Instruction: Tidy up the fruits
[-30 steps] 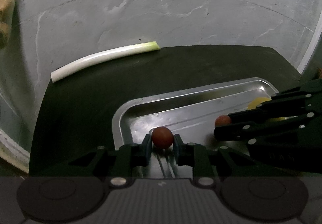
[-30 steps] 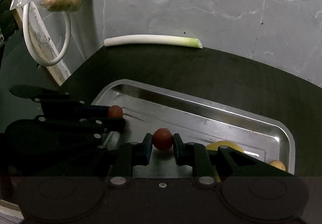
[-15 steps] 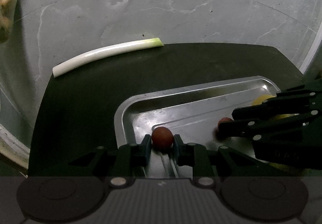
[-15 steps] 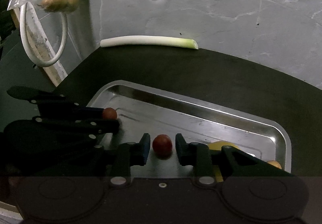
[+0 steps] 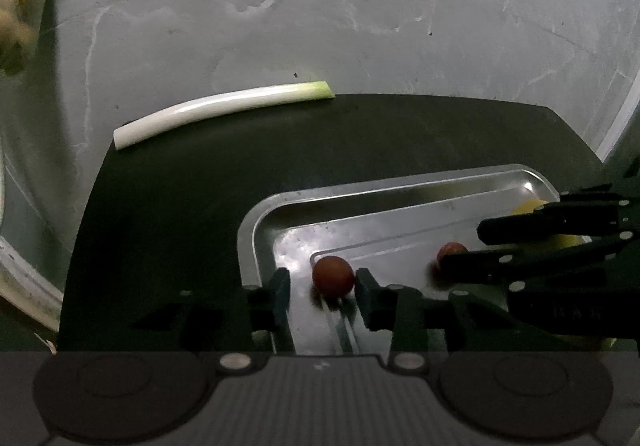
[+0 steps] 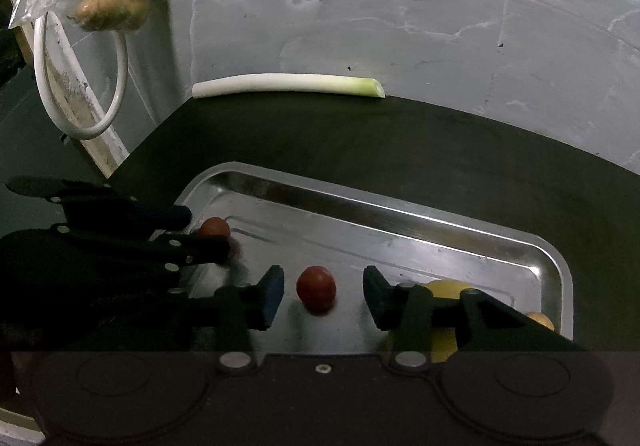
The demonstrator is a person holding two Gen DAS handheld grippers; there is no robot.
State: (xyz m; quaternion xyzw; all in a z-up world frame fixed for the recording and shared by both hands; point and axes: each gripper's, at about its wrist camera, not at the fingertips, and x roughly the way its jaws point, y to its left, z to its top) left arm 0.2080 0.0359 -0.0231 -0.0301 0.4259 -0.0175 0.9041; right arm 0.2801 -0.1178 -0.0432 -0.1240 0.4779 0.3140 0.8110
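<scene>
Left wrist view: a small red fruit rests on the floor of the steel tray, between the fingers of the left gripper. The jaws are opening — the far pad stands clear, the near one close beside or just touching. In the right wrist view a second red fruit lies free between the spreading fingers of the right gripper, gaps on both sides. A yellow fruit sits behind the right finger; a leek lies at the mat's far edge.

Judgement: release step, both fruits deposited. Next move calls for lifting both grippers straight out without nudging the round fruits.

Against a second ago, both grippers were clamped on their fruits — now both grips are let go.
</scene>
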